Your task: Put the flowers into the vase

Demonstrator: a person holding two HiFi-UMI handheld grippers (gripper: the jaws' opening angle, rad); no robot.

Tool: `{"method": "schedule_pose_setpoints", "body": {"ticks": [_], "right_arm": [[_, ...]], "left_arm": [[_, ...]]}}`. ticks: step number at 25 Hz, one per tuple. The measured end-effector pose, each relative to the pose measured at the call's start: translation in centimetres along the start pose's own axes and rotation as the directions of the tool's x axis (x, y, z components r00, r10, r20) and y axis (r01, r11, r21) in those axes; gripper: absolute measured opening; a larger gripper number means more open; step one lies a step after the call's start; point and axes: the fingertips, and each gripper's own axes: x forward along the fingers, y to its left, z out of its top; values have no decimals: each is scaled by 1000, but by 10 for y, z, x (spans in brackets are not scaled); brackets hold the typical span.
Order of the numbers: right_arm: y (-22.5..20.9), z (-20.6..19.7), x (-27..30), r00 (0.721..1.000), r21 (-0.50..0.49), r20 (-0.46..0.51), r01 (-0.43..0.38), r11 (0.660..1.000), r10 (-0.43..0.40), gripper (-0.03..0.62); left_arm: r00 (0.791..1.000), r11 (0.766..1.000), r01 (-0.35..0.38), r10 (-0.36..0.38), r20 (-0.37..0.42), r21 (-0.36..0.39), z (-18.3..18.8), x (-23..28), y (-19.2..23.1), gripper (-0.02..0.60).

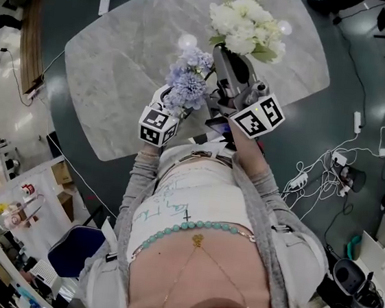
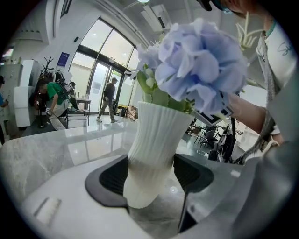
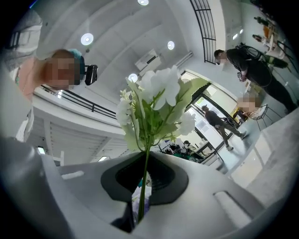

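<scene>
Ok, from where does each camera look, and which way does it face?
Head view: on the person's head, facing steeply down at the table; shows torso, left gripper, right gripper.
Left gripper view: on that gripper, facing across the table, jaws shut on the vase; torso at right.
Right gripper view: on that gripper, facing upward, jaws shut on the white flowers; person top left.
Shared: head and left gripper views show the blue flowers.

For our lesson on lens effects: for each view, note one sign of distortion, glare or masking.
Head view: two light spots glare on the marble table. Left gripper view: dark rounded corners, bowed door frames, daylight mirrored in the table beside the vase. Right gripper view: dark rim, ceiling lamps flare, mosaic patches over faces, white flowers pale against the ceiling.
</scene>
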Motion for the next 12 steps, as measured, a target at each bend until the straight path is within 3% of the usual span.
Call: {"method": "schedule_pose_setpoints", "body": {"ticks": [5, 12], "right_arm": [[11, -9, -2, 997, -102, -76, -39, 994, 31, 37], [16, -19, -6, 986, -164, -159, -80, 983, 53, 37]], "left_arm": [[1000, 1000, 6, -6, 2, 1, 1, -1, 0, 310], [1000, 1000, 7, -7, 3, 2, 2, -1, -2, 310]]}}
